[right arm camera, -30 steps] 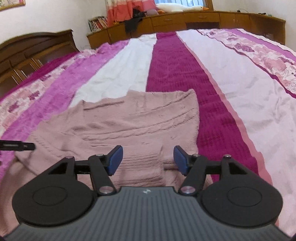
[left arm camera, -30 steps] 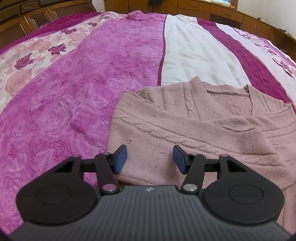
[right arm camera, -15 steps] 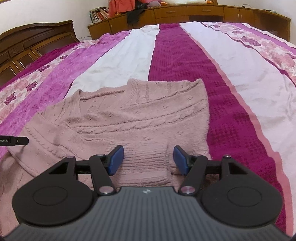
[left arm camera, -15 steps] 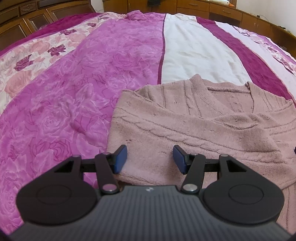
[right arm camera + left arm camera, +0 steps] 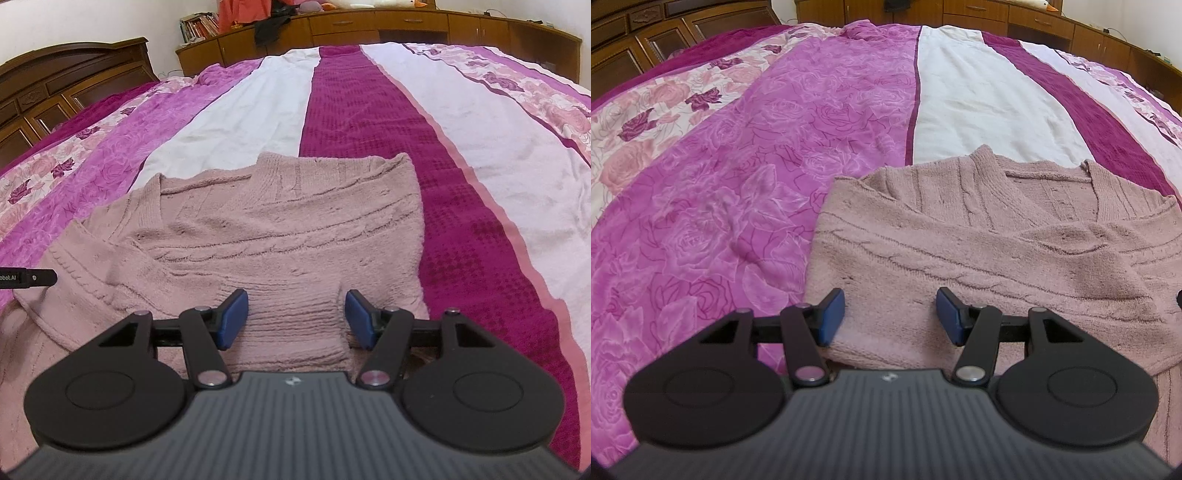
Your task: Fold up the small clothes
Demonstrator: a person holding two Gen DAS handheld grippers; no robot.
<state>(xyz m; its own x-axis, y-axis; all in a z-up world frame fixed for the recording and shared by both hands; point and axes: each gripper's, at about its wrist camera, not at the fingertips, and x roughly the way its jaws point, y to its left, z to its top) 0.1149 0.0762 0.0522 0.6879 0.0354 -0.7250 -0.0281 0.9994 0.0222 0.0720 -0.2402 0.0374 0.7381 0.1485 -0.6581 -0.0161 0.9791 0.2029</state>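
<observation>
A pink knitted sweater [image 5: 979, 236] is lying flat on the bed [image 5: 738, 166], on the striped floral bedspread, closer to the near edge than to the far one. Both sleeves are lying folded across the body, and the V-neck is pointing toward the far edge, where wooden cabinets [image 5: 369, 26] are lining the wall.

Left tongs [image 5: 890, 314] are being held above the near left part of the sweater, tilted downward. The blue pads [image 5: 831, 314] are standing apart, released, with only flat knit fabric showing in the gap; nothing is being gripped.

Right tongs [image 5: 295, 314] are being held above the near right part of the sweater, over the ribbed cuff [image 5: 291, 332] of the folded sleeve. The pads here are also standing apart and released; the cuff is showing between them, and no contact is visible.

In the right wrist view, a black part of the left tool [image 5: 29, 278] is being seen at the left border, over the sweater's left side.

A wooden headboard [image 5: 74, 74] is being seen at the far left corner of the bed.
</observation>
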